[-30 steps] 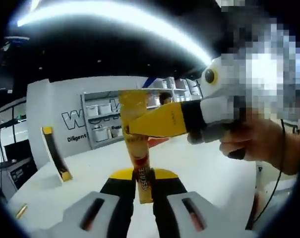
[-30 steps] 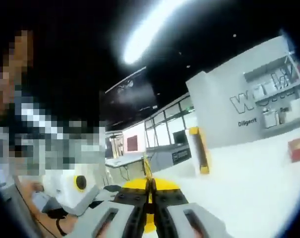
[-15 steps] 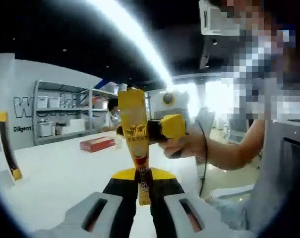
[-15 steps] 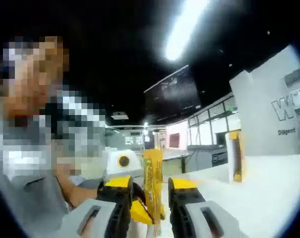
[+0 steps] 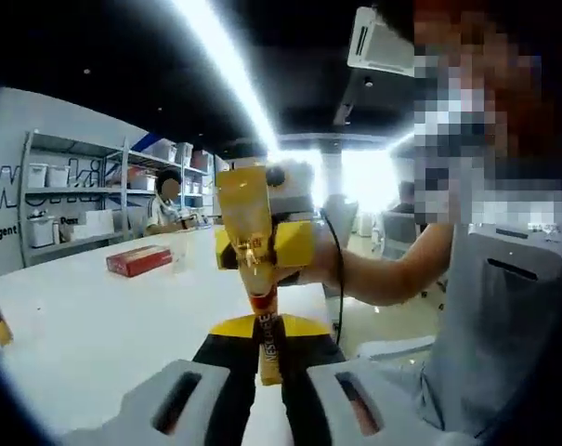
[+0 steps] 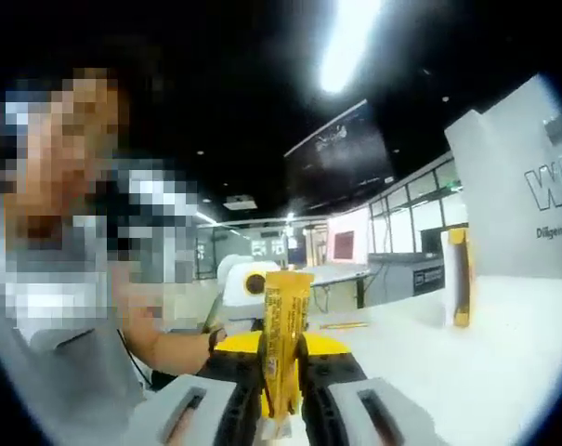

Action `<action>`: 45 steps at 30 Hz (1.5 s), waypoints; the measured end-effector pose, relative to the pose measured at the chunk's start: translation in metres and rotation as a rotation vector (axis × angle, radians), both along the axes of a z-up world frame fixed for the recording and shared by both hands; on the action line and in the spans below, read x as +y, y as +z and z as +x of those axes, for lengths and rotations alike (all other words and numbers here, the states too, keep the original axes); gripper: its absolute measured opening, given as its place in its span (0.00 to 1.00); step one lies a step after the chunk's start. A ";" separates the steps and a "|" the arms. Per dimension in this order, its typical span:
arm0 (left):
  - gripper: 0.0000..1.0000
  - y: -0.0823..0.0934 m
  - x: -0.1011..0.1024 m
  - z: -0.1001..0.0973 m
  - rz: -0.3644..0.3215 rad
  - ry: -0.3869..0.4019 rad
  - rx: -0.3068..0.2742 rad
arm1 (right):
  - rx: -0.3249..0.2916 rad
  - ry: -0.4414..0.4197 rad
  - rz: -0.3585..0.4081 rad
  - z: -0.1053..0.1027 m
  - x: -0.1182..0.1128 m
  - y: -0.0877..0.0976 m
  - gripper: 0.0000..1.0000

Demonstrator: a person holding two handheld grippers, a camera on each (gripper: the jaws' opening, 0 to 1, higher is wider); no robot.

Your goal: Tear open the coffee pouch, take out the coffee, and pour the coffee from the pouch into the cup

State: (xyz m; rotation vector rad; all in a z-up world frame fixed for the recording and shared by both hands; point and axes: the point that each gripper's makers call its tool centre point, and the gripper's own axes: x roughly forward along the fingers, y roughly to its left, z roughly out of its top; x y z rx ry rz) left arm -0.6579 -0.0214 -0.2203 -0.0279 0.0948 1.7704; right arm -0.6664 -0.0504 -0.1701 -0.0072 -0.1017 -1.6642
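While the left gripper (image 5: 268, 346) looks forward in the left gripper view, its two jaws are pressed together on the lower end of the coffee pouch (image 5: 253, 249), a long yellow stick that stands upright between them. Higher on the same pouch, the right gripper (image 5: 262, 247) comes from the far side, and its yellow jaws pinch the upper part of the stick. A hand (image 5: 329, 267) holds this gripper. Behind lies a white table (image 5: 95, 325) with a red box (image 5: 138, 261) on it, well apart from the pouch.

From the right gripper view, the right gripper (image 6: 281, 367) has its jaws closed tight on the coffee pouch (image 6: 283, 327), which rises straight between them, its top end above the jaw tips. The white table (image 6: 485, 362) is to the right.
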 end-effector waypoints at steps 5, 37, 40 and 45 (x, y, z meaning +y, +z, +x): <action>0.27 -0.007 -0.006 -0.041 -0.020 0.317 0.083 | -0.035 -0.273 -0.023 -0.038 0.008 -0.001 0.10; 0.10 0.015 -0.007 0.014 0.234 -0.042 -0.168 | -0.048 0.049 -0.388 0.011 0.020 0.057 0.26; 0.10 0.019 -0.008 0.025 0.259 -0.127 -0.222 | -0.064 0.093 -0.357 0.015 0.018 0.057 0.18; 0.10 0.012 -0.002 0.044 0.200 -0.218 -0.237 | -0.099 0.152 -0.269 0.022 0.007 0.046 0.13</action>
